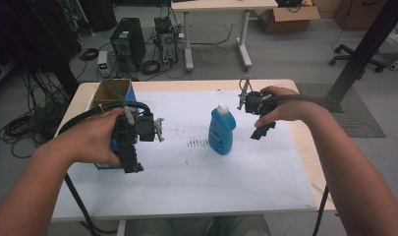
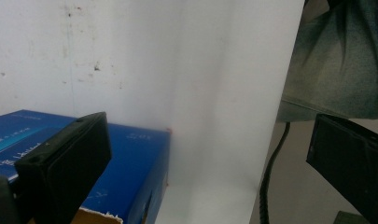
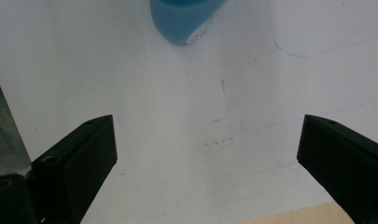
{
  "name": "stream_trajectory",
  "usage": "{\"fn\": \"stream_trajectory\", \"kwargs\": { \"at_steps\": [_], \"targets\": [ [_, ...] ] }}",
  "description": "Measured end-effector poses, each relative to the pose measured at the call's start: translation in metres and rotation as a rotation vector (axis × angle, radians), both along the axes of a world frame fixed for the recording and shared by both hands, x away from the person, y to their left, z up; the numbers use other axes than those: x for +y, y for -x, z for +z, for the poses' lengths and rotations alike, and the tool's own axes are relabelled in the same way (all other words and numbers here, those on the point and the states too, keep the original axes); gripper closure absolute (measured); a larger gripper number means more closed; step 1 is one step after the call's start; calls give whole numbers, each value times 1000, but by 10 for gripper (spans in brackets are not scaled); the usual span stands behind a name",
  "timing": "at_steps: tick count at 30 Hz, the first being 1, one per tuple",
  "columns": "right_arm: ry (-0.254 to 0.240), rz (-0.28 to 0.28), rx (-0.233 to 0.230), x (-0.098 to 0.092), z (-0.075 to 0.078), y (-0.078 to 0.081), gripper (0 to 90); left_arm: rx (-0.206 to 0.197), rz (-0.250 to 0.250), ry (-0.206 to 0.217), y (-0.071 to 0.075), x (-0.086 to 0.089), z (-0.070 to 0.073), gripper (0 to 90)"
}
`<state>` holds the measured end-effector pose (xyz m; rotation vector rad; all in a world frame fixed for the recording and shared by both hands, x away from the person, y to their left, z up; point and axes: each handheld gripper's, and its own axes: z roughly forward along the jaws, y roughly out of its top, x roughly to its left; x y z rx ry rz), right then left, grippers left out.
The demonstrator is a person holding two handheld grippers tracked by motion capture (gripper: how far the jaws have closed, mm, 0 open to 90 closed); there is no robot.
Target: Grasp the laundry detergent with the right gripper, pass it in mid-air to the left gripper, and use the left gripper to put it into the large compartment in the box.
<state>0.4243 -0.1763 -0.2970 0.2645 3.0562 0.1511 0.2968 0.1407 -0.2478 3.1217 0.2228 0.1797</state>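
Observation:
A blue bottle [image 1: 221, 130] with a white cap stands upright near the middle of the white sheet [image 1: 196, 172]. My left gripper [image 1: 132, 164] hangs over the sheet's left side, beside a blue box [image 1: 110, 92] with an open top. In the left gripper view its jaws [image 2: 207, 135] stand wide apart with nothing between them, and the blue box [image 2: 130, 158] lies under the left jaw. My right gripper [image 1: 263, 132] is held to the right of the bottle, apart from it. In the right gripper view it [image 3: 206, 128] is open over bare sheet, with the bottle's base [image 3: 184, 18] at the top edge.
The wooden table [image 1: 304, 147] shows as a strip around the sheet. Black cables trail from both grippers over the table's near edge [image 2: 270, 177]. Beyond the table are a computer tower [image 1: 127, 42], floor cables and a white desk [image 1: 216, 6].

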Motion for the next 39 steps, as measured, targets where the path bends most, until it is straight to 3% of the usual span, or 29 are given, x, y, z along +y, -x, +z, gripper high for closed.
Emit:
{"fn": "stream_trajectory", "kwargs": {
  "at_steps": [5,19,22,31,39],
  "targets": [
    [3,5,-3,3,-1,4,46,4,-5,5,1,1,-4,2],
    [-58,-11,-7,6,-13,29,46,0,-15,-8,7,7,-11,2],
    [-108,-35,-16,6,-18,37,46,3,-19,-10,8,8,-14,2],
    [-166,-97,-37,2,-30,46,46,-11,-26,-16,10,9,-19,2],
    [-258,-166,-53,-4,-44,51,45,-18,-32,-18,8,11,-22,2]
  ]
}}
